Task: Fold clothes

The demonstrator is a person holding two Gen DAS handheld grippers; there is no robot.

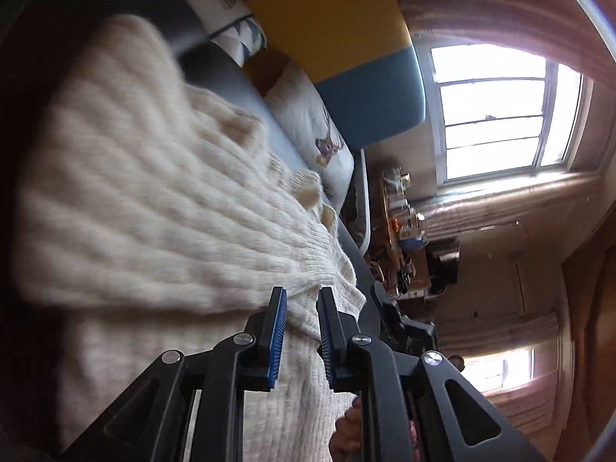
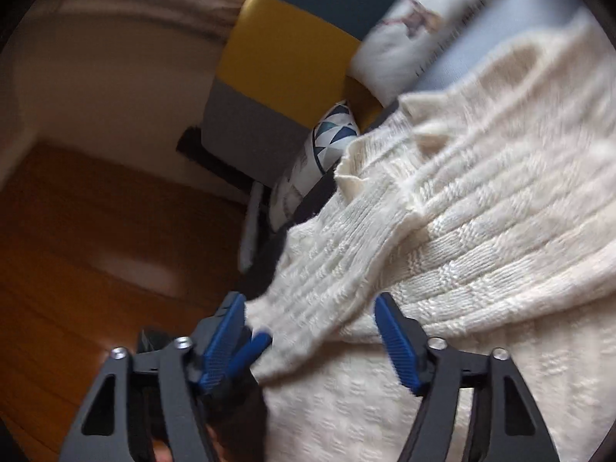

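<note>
A cream knitted sweater (image 1: 146, 200) lies on a dark bed surface, partly folded over itself. My left gripper (image 1: 302, 300) is shut on a fold of the sweater near its ribbed edge, its blue pads close together with knit between them. In the right wrist view the same sweater (image 2: 462, 231) fills the right side. My right gripper (image 2: 310, 304) is open, its jaws wide apart around a ribbed sleeve or edge (image 2: 327, 288) that hangs between the pads. The other gripper's blue tip (image 2: 250, 350) shows by the left finger.
Pillows (image 1: 315, 127) and a yellow, blue and grey headboard (image 1: 338, 38) lie beyond the sweater. A cluttered table (image 1: 400, 231) stands by a bright window (image 1: 496, 115). Wooden floor (image 2: 96, 250) lies beside the bed edge.
</note>
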